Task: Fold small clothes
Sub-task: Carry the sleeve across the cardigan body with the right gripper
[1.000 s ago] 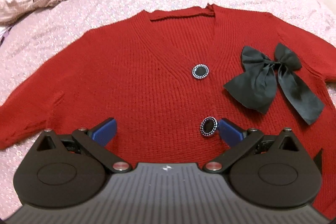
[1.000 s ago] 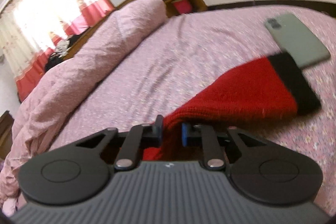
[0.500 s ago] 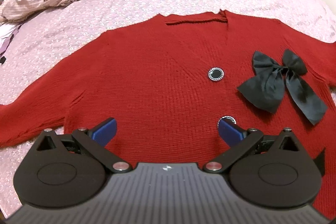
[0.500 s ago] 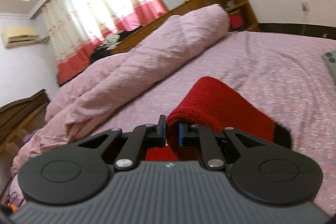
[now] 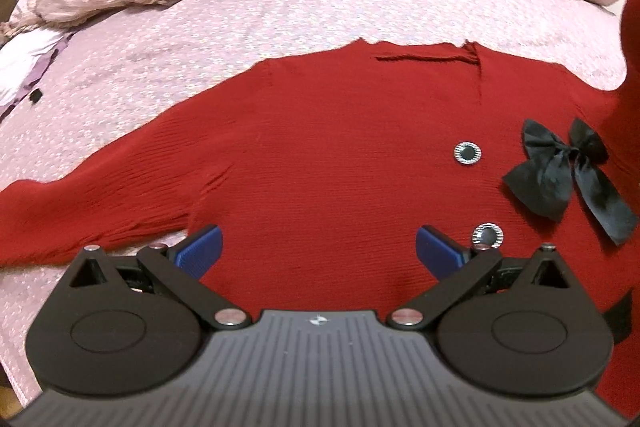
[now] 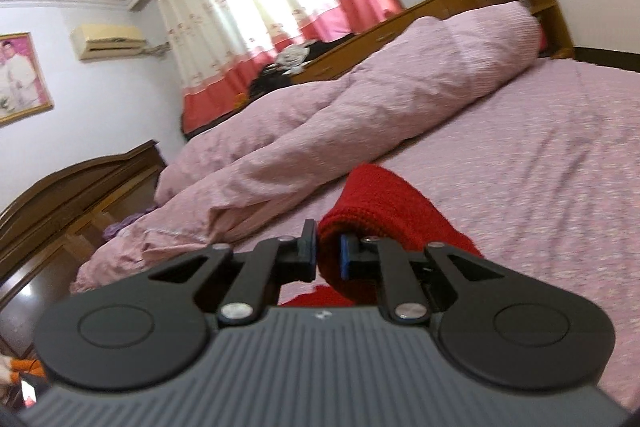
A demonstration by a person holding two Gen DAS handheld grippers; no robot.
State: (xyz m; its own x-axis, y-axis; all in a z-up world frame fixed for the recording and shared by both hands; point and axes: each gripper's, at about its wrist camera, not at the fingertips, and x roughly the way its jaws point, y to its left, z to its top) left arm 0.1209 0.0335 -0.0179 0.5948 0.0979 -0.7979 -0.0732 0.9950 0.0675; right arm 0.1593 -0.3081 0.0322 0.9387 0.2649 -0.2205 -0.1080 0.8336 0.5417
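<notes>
the red knitted sleeve [image 6: 380, 211] has risen, clamped in the right gripper [image 6: 328, 253]; left gripper [image 5: 318, 247] spread, empty. thin pinch might slip mid-fold.

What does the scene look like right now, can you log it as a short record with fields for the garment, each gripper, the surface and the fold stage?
garment: red cardigan, front up, with black bow and two round buttons
left gripper: open, above the cardigan's lower front, holding nothing
right gripper: shut on the red sleeve, lifted off the bed
surface: pink bedsheet, rumpled duvet behind
fold stage: one sleeve raised, other sleeve flat; body not yet folded
</notes>
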